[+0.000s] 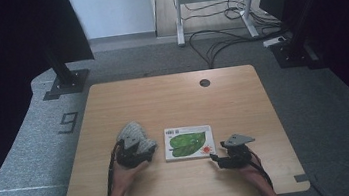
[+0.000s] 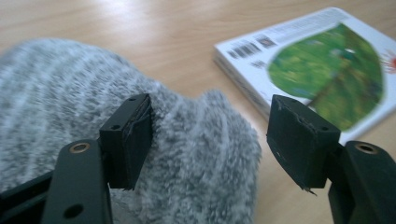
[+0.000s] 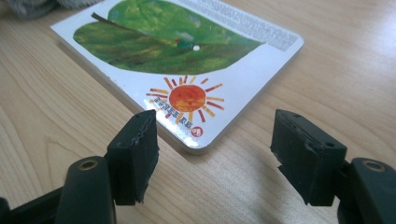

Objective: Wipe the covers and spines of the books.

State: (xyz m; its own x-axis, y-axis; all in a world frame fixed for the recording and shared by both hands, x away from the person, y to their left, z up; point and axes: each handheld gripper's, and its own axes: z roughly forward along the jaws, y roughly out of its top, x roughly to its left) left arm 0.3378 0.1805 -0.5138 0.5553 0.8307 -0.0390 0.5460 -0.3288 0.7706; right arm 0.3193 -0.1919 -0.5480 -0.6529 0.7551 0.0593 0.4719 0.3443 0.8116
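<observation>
A person's two hands came in over the near edge of the tabletop (image 1: 171, 86), each holding a pair of tongs. The left tongs (image 2: 210, 135) stood released, jaws apart around the fluffy end of a grey sock (image 2: 70, 93), pads pressing on nothing; the sock lay in a loose heap left of the tabletop's middle, toward the near edge, seemingly set down there to be dealt with. The right tongs (image 3: 212, 149) were likewise released, jaws spread and empty, pointed at the nearest corner of a book (image 3: 187, 70), as if lined up to take it by that corner. The book lay flat at the middle of the near half, just beside the sock, its cover showing a green leaf and a red sun. Nothing stood between either pair of tongs and its target. Farther off, a round cable hole (image 1: 204, 82) marked the far edge. Beyond the tabletop lay grey carpet (image 1: 31, 140), loose cables (image 1: 221, 42), a dark stand's foot (image 1: 66, 83) and the legs of another desk (image 1: 213, 2).
</observation>
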